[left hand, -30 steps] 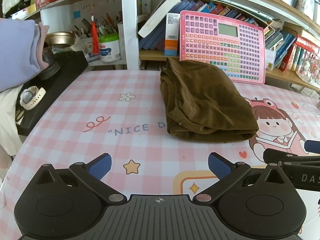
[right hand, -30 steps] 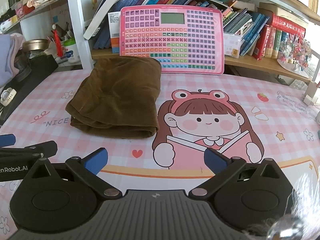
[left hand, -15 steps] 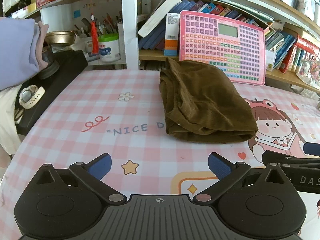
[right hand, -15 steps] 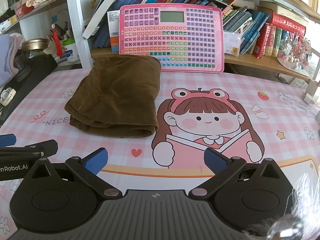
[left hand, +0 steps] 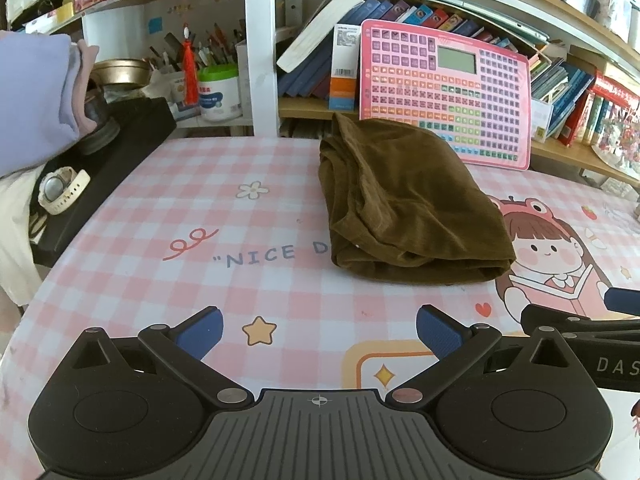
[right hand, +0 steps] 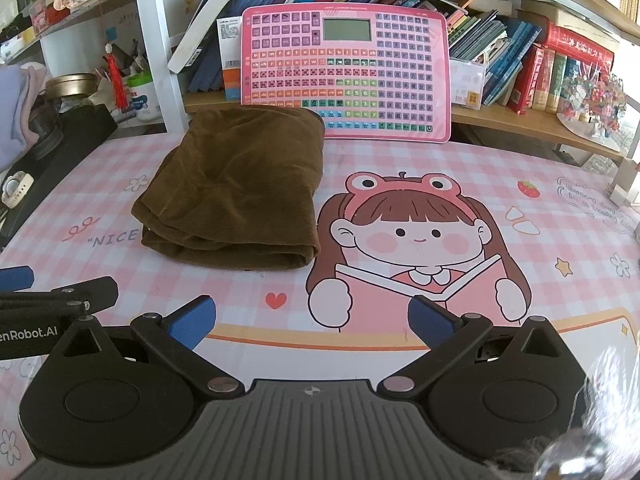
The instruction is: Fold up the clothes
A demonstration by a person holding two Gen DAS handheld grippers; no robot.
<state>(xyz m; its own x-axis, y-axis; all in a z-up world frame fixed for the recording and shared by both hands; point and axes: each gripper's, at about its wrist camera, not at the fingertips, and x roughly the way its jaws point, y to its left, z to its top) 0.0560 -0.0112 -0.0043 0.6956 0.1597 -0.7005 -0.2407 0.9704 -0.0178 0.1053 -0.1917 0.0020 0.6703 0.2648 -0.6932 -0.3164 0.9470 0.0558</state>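
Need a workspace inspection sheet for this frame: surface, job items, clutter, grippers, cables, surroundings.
Surface: pink checked tablecloth with cartoon girl print, flat.
Job's things: brown garment folded into a compact stack, left of the girl print, untouched by either gripper.
Clutter: white wristwatch on a black case at the table's left edge; pink keyboard toy leaning upright behind the garment.
Grippers: left gripper and right gripper both open, empty, short of the garment.
Cables: nothing seen.
Surroundings: bookshelf with books; lilac cloth far left.
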